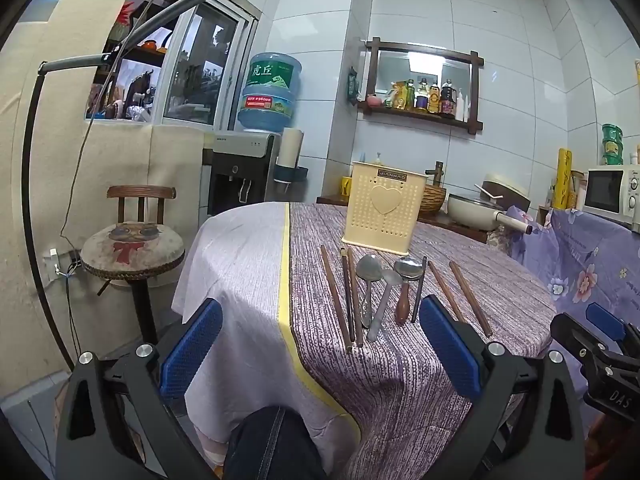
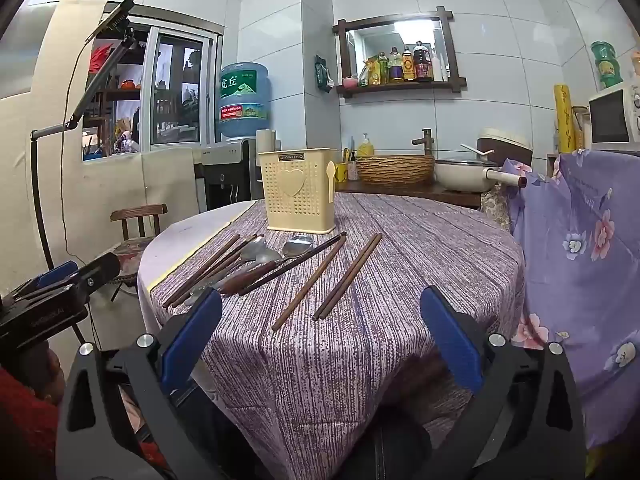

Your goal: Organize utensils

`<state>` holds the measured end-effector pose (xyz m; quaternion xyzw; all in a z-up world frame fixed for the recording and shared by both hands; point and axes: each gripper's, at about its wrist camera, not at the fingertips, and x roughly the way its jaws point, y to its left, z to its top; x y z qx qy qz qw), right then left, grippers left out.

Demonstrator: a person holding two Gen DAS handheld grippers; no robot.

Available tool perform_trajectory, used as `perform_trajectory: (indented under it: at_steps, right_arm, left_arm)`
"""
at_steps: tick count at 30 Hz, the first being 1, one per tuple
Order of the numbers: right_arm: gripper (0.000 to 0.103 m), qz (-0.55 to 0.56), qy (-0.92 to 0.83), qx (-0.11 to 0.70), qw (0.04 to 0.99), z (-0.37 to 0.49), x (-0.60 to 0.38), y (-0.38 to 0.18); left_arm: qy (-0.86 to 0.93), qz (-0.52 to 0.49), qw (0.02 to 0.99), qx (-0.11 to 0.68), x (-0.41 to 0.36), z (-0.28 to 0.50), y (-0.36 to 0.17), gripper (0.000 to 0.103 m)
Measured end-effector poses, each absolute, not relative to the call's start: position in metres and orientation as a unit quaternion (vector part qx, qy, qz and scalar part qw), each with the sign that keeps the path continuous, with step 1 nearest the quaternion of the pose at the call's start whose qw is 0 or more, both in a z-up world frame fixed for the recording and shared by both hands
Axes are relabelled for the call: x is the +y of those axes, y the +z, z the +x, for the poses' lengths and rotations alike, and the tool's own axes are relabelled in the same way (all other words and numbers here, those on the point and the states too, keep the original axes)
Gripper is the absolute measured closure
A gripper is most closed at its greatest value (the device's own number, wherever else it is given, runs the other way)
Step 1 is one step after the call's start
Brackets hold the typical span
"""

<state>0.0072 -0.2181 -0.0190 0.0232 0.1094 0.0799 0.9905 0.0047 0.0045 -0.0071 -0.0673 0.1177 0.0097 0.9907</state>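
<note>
A cream perforated utensil holder (image 1: 383, 211) (image 2: 298, 192) with a heart on its front stands upright on the round table (image 1: 360, 360) (image 2: 420, 248). In front of it lie several brown chopsticks (image 1: 335, 302) (image 2: 348, 276) and three spoons (image 1: 366, 276) (image 2: 256, 250) in a row, one spoon with a wooden handle (image 1: 403, 304). My left gripper (image 1: 320, 344) hangs open at the table's near edge, short of the utensils, with nothing between its fingers. My right gripper (image 2: 320, 340) is open too, empty, below the right-hand chopsticks.
A stool (image 1: 134, 248) and a water dispenser (image 1: 240, 176) stand left of the table. Behind it a counter holds a woven basket (image 2: 394, 168) and a pan (image 2: 464, 174). A floral cloth (image 2: 580, 280) hangs at the right. A person's knee (image 1: 272, 440) shows below.
</note>
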Motion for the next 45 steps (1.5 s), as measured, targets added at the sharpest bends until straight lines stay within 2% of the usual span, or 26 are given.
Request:
perform_trajectory:
  at_steps: [45]
  right_arm:
    - [0.005, 0.024, 0.08, 0.112, 0.99, 0.0082, -0.2163, -0.0226]
  left_arm:
    - [0.01, -0.069, 0.99, 0.12, 0.0052, 0.0052, -0.0086, 0.005]
